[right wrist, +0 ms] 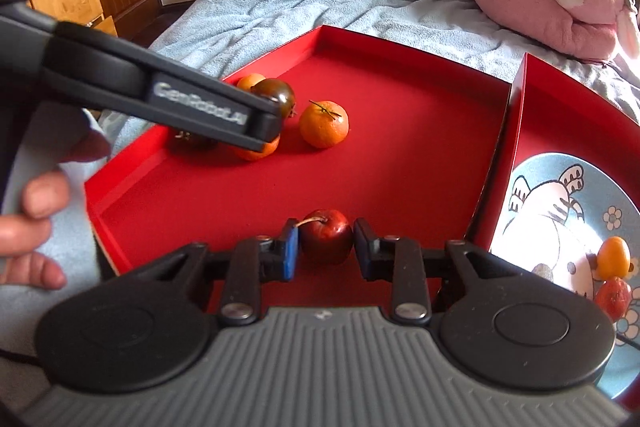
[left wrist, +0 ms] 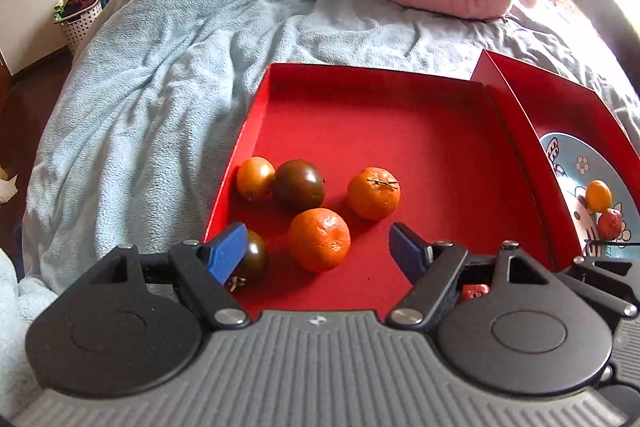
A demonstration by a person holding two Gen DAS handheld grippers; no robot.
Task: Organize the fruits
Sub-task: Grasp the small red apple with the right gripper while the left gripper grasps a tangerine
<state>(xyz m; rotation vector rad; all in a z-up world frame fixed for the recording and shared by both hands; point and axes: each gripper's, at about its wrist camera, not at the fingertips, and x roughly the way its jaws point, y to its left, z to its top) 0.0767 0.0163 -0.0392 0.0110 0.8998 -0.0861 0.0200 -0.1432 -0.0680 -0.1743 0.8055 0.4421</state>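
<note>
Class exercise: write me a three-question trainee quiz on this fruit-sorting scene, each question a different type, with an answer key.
1. True or false: the right gripper is shut on the small red fruit.
2. How many fruits lie on the cartoon plate?
3. The left gripper hovers nearest which fruit: A) near mandarin, B) far mandarin, C) a fruit on the plate?

Key: 1 true; 2 two; 3 A.
</note>
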